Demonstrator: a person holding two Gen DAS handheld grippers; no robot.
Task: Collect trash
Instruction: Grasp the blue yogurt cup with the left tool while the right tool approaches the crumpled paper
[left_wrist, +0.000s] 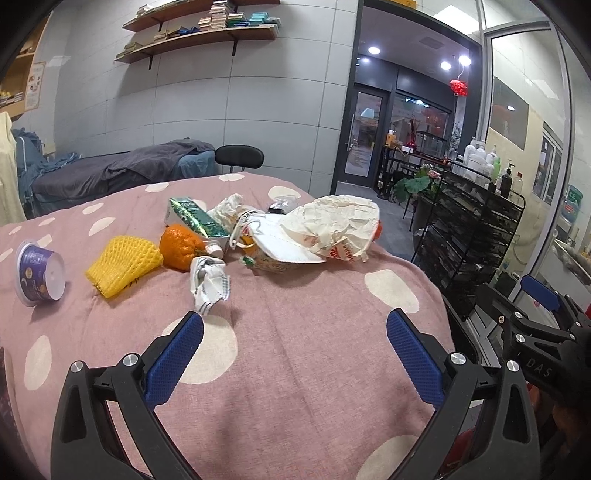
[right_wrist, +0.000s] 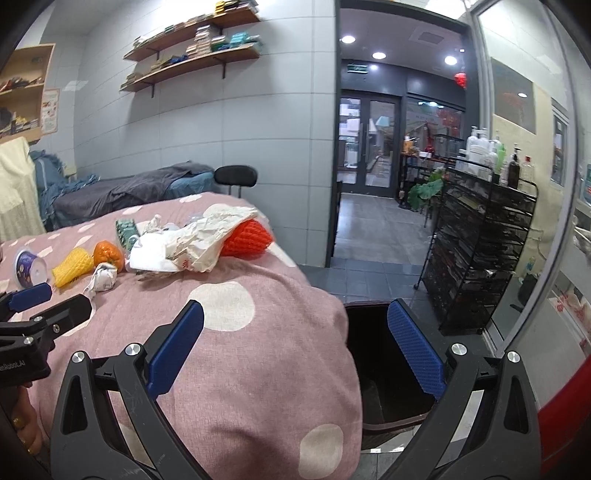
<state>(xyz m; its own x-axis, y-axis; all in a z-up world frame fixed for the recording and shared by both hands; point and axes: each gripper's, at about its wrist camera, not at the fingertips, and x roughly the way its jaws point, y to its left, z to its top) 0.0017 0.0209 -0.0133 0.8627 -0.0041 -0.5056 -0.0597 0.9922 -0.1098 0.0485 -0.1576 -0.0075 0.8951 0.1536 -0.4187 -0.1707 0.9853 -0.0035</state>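
Trash lies on a pink dotted bedcover (left_wrist: 295, 350): a blue yogurt cup (left_wrist: 37, 273), a yellow foam net (left_wrist: 123, 264), an orange (left_wrist: 181, 247), a crumpled wrapper (left_wrist: 210, 284), a green carton (left_wrist: 195, 216), a white face mask (left_wrist: 288, 243) and a crumpled paper bag (left_wrist: 336, 225). An orange-red foam net (right_wrist: 247, 236) peeks from under the paper bag (right_wrist: 207, 240). My left gripper (left_wrist: 295, 328) is open, just short of the crumpled wrapper. Over the bed's corner my right gripper (right_wrist: 295, 321) is open, its right finger above a dark bin (right_wrist: 388, 369) on the floor. Neither holds anything.
A black wire rack (right_wrist: 484, 251) with bottles on top stands right of the bin. A glass partition (right_wrist: 535, 184) runs along the right. A second bed with a grey cover (left_wrist: 122, 170) and a black stool (left_wrist: 240, 155) stand behind. Tiled floor leads to a doorway (right_wrist: 369, 147).
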